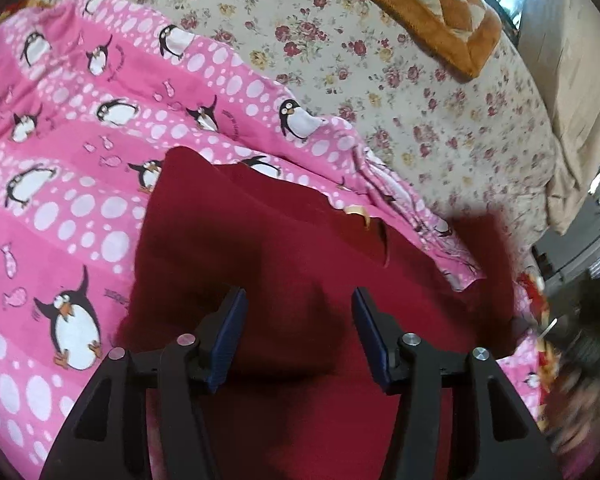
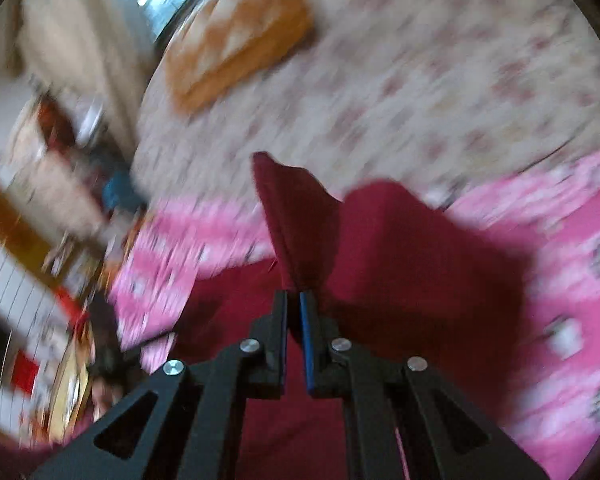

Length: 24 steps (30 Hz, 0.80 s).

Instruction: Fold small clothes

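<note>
A dark red garment (image 1: 260, 248) lies on a pink penguin-print blanket (image 1: 80, 120). My left gripper (image 1: 299, 294) hovers just over the garment's near part, open, with nothing pinched between its blue pads. At the right of the left wrist view a blurred flap of the garment (image 1: 484, 248) is raised. In the right wrist view my right gripper (image 2: 295, 295) is shut on a corner of the red garment (image 2: 400, 248), and a pointed fold (image 2: 296, 208) sticks up beyond the fingertips. The view is motion-blurred.
The pink blanket (image 2: 560, 216) covers a bed with a floral sheet (image 1: 380, 60). An orange checked cushion or throw (image 1: 440, 12) lies at the far side. Blurred clutter (image 1: 572, 340) sits beside the bed, near a window and a beige curtain (image 2: 80, 40).
</note>
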{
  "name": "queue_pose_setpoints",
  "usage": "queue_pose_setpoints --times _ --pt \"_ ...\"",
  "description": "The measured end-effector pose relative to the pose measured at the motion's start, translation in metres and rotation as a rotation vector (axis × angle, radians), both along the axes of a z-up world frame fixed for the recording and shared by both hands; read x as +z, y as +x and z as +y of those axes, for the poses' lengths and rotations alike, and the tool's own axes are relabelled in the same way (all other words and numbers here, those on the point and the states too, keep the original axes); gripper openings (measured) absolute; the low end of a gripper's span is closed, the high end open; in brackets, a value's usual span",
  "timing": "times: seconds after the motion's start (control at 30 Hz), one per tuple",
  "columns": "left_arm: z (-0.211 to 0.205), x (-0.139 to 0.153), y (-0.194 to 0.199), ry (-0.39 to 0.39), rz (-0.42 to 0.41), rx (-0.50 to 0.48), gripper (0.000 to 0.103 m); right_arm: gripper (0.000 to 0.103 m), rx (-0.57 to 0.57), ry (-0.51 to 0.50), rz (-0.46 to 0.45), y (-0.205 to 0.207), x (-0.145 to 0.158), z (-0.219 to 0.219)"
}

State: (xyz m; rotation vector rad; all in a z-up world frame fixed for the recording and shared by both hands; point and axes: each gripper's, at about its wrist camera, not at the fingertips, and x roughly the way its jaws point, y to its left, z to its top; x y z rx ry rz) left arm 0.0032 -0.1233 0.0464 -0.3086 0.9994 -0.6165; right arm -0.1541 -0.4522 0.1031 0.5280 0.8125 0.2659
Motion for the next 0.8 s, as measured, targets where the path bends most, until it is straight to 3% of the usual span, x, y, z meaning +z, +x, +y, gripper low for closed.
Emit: queue_pose_setpoints --times 0.07,0.13,0.2,0.27,0.4,0.6,0.63,0.7,0.73,0.8 --pt "0.001 -0.001 0.001 -0.028 0.020 -0.006 0.038 0.011 0.081 -0.111 0.112 0.006 -0.035 0.044" --pt "0.002 -0.002 0.001 -0.035 0.033 -0.008 0.039 0.021 0.113 -0.150 0.159 0.005 -0.052 0.062" --pt "-0.001 -0.003 0.000 -0.033 0.035 -0.018 0.040 0.041 0.098 -0.160 0.125 -0.007 -0.051 0.067" --pt "-0.008 -0.005 -0.003 -0.021 0.038 -0.039 0.040 0.052 0.061 -0.157 0.102 -0.020 -0.043 0.063" --pt "-0.036 -0.001 -0.016 0.047 0.003 -0.112 0.040 0.064 -0.012 -0.115 0.051 -0.046 -0.031 0.046" --pt "-0.082 -0.009 -0.023 0.147 0.026 -0.171 0.039 0.066 -0.054 -0.029 0.081 -0.062 -0.041 0.024" --pt "-0.090 -0.012 -0.024 0.162 0.030 -0.186 0.037 0.066 -0.055 -0.029 0.082 -0.064 -0.041 0.023" --pt "-0.103 -0.020 -0.026 0.220 0.036 -0.196 0.021 0.066 -0.065 -0.029 0.066 -0.071 -0.039 0.019" --pt "-0.108 -0.021 -0.027 0.255 0.026 -0.189 0.006 0.066 -0.069 -0.030 0.063 -0.073 -0.038 0.018" --pt "-0.110 -0.016 -0.028 0.280 -0.001 -0.169 0.000 0.066 -0.081 -0.033 0.060 -0.077 -0.037 0.014"
